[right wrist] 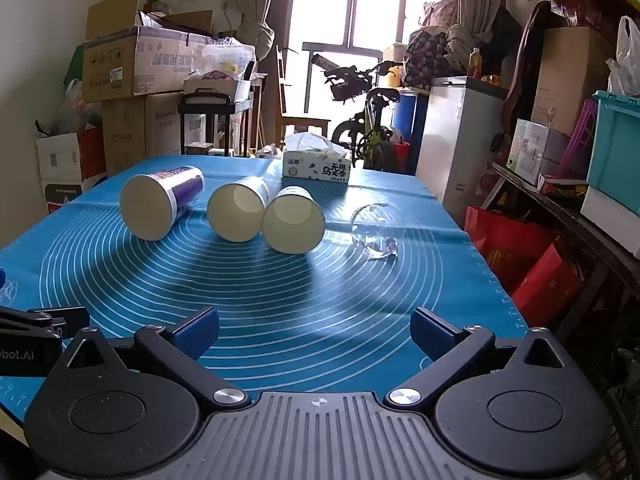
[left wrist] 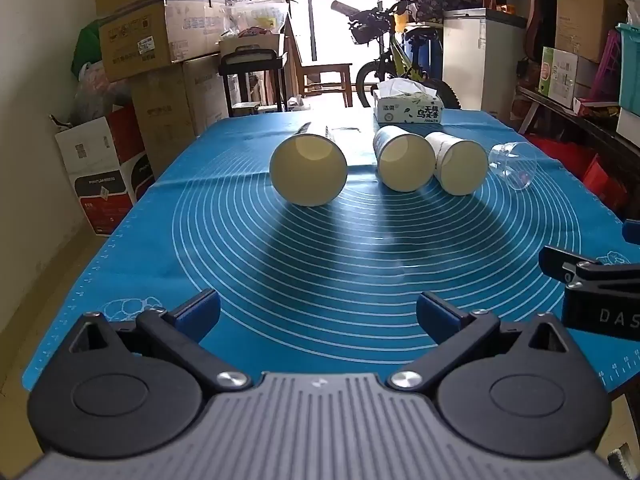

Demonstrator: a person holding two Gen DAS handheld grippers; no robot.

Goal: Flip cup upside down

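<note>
Three paper cups lie on their sides on the blue mat (left wrist: 320, 280), mouths toward me: a large one (left wrist: 308, 171) (right wrist: 157, 206) at the left, a middle one (left wrist: 404, 164) (right wrist: 237, 210) and a right one (left wrist: 460, 167) (right wrist: 294, 220). A clear plastic cup (left wrist: 514, 165) (right wrist: 374, 232) lies on its side at the far right. My left gripper (left wrist: 318, 312) is open and empty near the mat's front edge. My right gripper (right wrist: 314, 330) is open and empty beside it; part of it shows in the left wrist view (left wrist: 592, 280).
A tissue box (left wrist: 408, 106) (right wrist: 316, 164) stands at the table's far edge. Cardboard boxes (left wrist: 156, 40) are stacked to the left, a bicycle (left wrist: 392, 56) and white cabinet (left wrist: 476, 60) behind, shelves and red bags (right wrist: 532, 264) to the right.
</note>
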